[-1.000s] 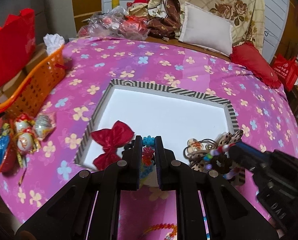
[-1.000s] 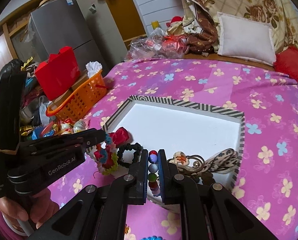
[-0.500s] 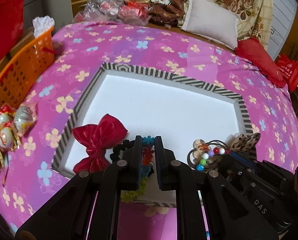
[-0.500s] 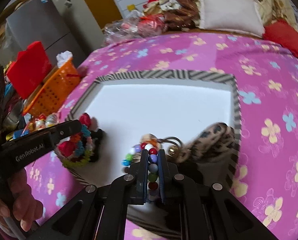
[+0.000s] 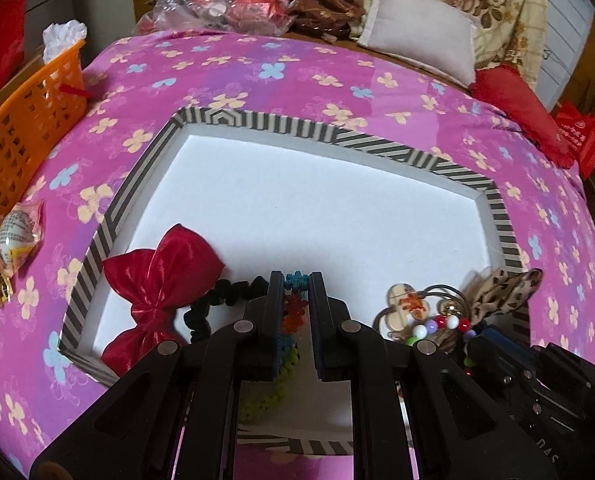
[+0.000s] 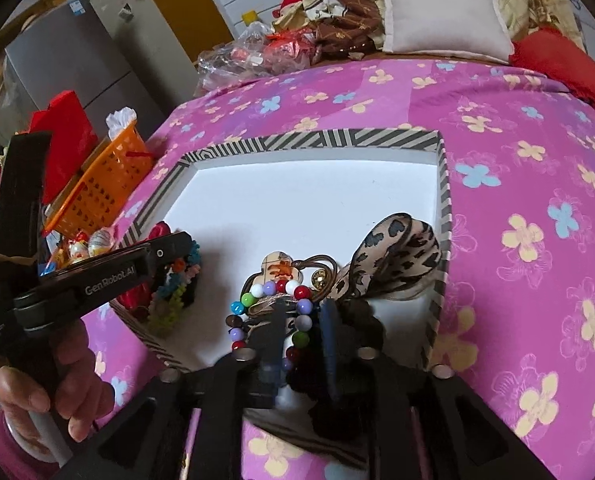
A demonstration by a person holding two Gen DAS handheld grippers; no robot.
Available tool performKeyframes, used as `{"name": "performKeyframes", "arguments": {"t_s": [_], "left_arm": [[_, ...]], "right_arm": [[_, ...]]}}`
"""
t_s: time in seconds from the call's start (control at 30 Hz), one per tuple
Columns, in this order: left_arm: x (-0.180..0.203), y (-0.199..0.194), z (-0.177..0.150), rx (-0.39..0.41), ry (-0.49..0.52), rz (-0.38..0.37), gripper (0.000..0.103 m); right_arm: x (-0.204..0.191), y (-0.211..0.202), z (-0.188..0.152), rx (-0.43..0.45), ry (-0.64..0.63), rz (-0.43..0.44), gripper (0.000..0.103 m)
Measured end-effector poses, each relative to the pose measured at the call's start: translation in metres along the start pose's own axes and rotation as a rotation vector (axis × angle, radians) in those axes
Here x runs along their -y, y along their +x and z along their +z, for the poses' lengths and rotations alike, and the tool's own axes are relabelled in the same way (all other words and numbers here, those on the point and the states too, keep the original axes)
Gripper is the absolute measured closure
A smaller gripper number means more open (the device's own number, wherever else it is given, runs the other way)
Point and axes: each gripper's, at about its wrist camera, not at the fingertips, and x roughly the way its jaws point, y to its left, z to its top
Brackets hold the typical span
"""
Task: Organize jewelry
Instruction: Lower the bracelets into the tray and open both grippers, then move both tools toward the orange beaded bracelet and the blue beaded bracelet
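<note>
A white tray with a striped rim [image 5: 257, 120] [image 6: 313, 138] lies on the pink flowered cloth. My left gripper [image 5: 296, 280] holds a multicoloured flower bracelet [image 5: 293, 312] low over the tray's near edge, jaws slightly parted around it. A red bow [image 5: 161, 272] and a black scrunchie [image 5: 213, 300] lie to its left. My right gripper [image 6: 303, 308] has its jaws parted around a coloured bead bracelet [image 6: 263, 290] resting in the tray. A leopard bow [image 6: 397, 248] and a hair tie with a charm [image 6: 279, 268] lie beside it.
An orange basket [image 5: 21, 120] stands at the left of the table, with wrapped sweets [image 5: 1, 244] in front of it. Pillows [image 5: 421, 48] and bags are piled behind the table. A hand [image 6: 37, 384] holds the left gripper.
Both grippers moved forward and down over the tray's near edge. The right gripper's jaws have parted and the bead bracelet now lies in the tray. The left jaws have loosened slightly.
</note>
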Motion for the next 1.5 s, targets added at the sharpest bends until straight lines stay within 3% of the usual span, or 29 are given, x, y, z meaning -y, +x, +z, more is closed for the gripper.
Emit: {"name": "performKeyframes", "arguments": {"t_s": [0.07, 0.1, 0.2, 0.23, 0.47, 0.53, 0.57, 0.6, 1.0, 1.5], "left_arm": [[-0.002, -0.007, 0.0, 0.003, 0.003, -0.028, 0.092], [-0.004, -0.01, 0.0, 0.001, 0.004, -0.038, 0.087], [-0.014, -0.028, -0.002, 0.026, 0.004, -0.064, 0.058], [-0.019, -0.035, -0.004, 0.039, 0.0, -0.067, 0.056], [-0.042, -0.079, -0.029, 0.069, -0.015, -0.061, 0.056], [-0.044, -0.089, -0.041, 0.079, -0.01, -0.04, 0.056], [-0.044, -0.094, -0.048, 0.081, -0.003, -0.026, 0.056], [-0.043, -0.097, -0.054, 0.086, 0.002, -0.018, 0.056], [-0.029, -0.129, -0.121, 0.122, 0.029, 0.081, 0.056], [-0.016, -0.148, -0.156, 0.162, 0.058, 0.133, 0.056]], "right_arm": [[-0.003, -0.01, -0.002, 0.02, -0.011, 0.002, 0.066], [-0.006, -0.015, -0.002, 0.031, -0.019, 0.001, 0.066], [-0.012, -0.031, -0.006, 0.061, -0.033, 0.001, 0.063], [-0.013, -0.035, -0.007, 0.069, -0.034, 0.005, 0.062], [-0.035, -0.062, -0.032, 0.101, -0.087, -0.034, 0.059], [-0.04, -0.068, -0.042, 0.103, -0.095, -0.043, 0.047], [-0.042, -0.07, -0.047, 0.106, -0.1, -0.046, 0.035], [-0.045, -0.073, -0.051, 0.112, -0.106, -0.057, 0.028], [-0.07, -0.1, -0.091, 0.136, -0.131, -0.085, 0.028], [-0.072, -0.116, -0.126, 0.134, -0.13, -0.132, 0.028]]}}
